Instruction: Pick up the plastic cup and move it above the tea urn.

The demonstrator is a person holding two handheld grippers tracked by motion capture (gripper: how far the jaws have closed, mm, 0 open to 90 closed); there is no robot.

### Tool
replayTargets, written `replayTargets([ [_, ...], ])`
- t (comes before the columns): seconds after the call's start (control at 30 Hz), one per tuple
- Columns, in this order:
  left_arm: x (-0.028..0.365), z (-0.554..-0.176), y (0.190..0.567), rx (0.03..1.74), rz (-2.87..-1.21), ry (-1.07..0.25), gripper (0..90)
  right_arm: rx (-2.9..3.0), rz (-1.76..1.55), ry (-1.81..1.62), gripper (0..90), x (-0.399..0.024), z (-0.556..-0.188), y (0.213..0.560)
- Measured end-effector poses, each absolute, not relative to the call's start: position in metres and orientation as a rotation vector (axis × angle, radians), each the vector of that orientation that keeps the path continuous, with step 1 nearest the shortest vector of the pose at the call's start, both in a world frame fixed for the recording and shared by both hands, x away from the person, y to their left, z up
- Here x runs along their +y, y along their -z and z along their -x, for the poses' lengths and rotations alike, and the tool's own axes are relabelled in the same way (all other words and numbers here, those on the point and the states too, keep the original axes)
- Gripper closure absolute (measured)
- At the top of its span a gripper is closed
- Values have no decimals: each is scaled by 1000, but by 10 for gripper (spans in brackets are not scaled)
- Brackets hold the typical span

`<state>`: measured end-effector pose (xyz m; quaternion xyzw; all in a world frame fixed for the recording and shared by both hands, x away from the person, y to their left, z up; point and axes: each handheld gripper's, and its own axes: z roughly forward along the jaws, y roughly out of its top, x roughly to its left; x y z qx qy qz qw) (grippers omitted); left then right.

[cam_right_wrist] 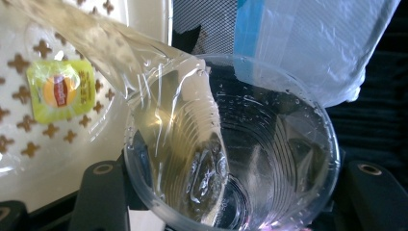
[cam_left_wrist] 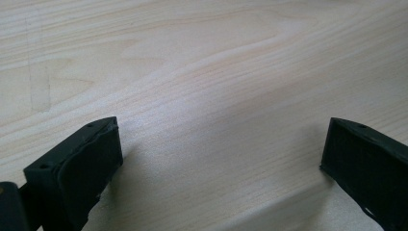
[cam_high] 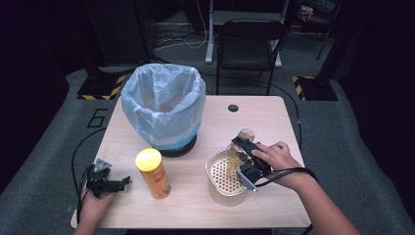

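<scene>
The wooden table (cam_high: 274,122) is carrying everything, its pale top running under the whole scene. At its back left a bin lined with a light blue bag (cam_high: 164,105) is standing upright, the biggest thing on it. In front and to the right, a metal strainer basket (cam_high: 220,188) is sitting near the table's front edge, its perforated floor showing, and a yellow tea-bag tag (cam_right_wrist: 60,90) is lying on that floor (seen through the stream in the right gripper view). A yellow-lidded snack can (cam_high: 153,173) is standing upright between the basket and the person's left hand, well apart from both.

The right gripper (cam_high: 243,157) is holding a clear plastic cup (cam_right_wrist: 250,144) tilted over the basket's far rim; its two black jaws are pressing on the cup's sides, partly closed around it. A pale yellowish liquid (cam_right_wrist: 144,86) is pouring from the cup's mouth down into the basket.

The left gripper (cam_high: 110,183) is resting at the table's front left corner, the left hand (cam_high: 93,205) behind it. Its fingers (cam_left_wrist: 82,163) are standing wide apart just above bare wood, with nothing between them.
</scene>
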<state>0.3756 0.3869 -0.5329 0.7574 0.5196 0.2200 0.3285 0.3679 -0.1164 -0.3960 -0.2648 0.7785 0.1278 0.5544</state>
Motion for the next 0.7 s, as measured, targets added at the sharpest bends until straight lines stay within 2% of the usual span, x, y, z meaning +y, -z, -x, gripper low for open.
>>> replayTargets([
  [0.6, 387, -376, 533, 1360, -1982, -576, 3, 1493, 917, 69, 369, -107, -350, 408],
  [0.63, 387, -376, 533, 1360, -1983, -576, 2, 1514, 785, -16, 368, -110, -348, 417],
  [0.7, 387, -376, 533, 1360, -1982, -576, 3, 1440, 864, 69, 367, -111, -347, 409],
])
